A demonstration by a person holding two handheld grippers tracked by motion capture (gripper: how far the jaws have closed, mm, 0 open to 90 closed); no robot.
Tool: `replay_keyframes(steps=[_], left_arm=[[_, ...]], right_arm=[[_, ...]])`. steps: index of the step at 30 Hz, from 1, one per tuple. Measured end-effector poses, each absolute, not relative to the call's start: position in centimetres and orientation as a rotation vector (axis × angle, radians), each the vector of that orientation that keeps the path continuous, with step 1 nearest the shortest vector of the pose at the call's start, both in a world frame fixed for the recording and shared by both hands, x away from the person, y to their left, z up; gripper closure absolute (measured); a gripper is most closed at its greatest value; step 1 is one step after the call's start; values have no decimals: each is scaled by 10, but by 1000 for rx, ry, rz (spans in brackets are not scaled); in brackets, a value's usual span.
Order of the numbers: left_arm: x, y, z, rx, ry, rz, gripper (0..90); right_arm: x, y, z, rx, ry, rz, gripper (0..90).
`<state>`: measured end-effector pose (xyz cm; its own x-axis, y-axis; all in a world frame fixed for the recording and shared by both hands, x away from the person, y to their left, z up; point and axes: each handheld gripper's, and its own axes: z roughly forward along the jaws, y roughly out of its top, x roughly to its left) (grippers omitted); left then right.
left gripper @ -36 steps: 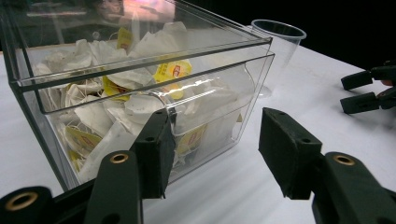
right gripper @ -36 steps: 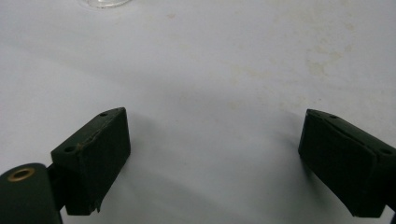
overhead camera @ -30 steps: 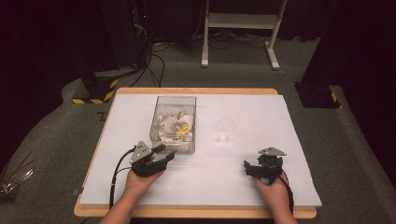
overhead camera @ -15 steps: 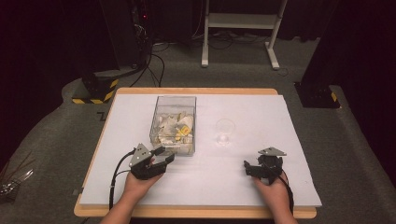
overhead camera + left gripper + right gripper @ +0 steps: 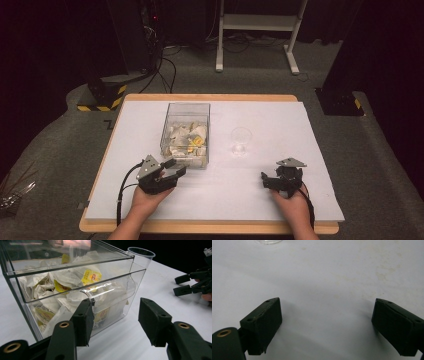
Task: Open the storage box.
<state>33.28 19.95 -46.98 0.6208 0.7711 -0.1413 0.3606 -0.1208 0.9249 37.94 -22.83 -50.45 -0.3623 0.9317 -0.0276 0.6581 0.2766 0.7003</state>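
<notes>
Clear box (image 5: 185, 134) of tea bags (image 5: 189, 141) at desk (image 5: 270, 195) centre, cup (image 5: 241, 141) at its 3 o'clock. Left gripper (image 5: 113, 320) fingers half open, right gripper (image 5: 325, 327) fingers wide, both empty. Risk: nudging box wall, possibly sliding it.

Each black hand-held gripper, left (image 5: 176, 172) and right (image 5: 265, 180), carries a grey three-cornered top plate, a trailing black cable, brass-ringed screw holes and two blocky matte-black jaws; both forearms are bare, without sleeves.
</notes>
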Motion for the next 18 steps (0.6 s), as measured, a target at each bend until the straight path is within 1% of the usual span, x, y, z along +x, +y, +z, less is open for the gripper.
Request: replay_keyframes(steps=[11, 18], left_arm=[[324, 203, -468, 1723, 920, 444, 478], [310, 204, -468, 1729, 906, 447, 478]], right_arm=[[379, -228, -504, 1429, 2118, 842, 97], [379, -228, -504, 1428, 2117, 843, 100]])
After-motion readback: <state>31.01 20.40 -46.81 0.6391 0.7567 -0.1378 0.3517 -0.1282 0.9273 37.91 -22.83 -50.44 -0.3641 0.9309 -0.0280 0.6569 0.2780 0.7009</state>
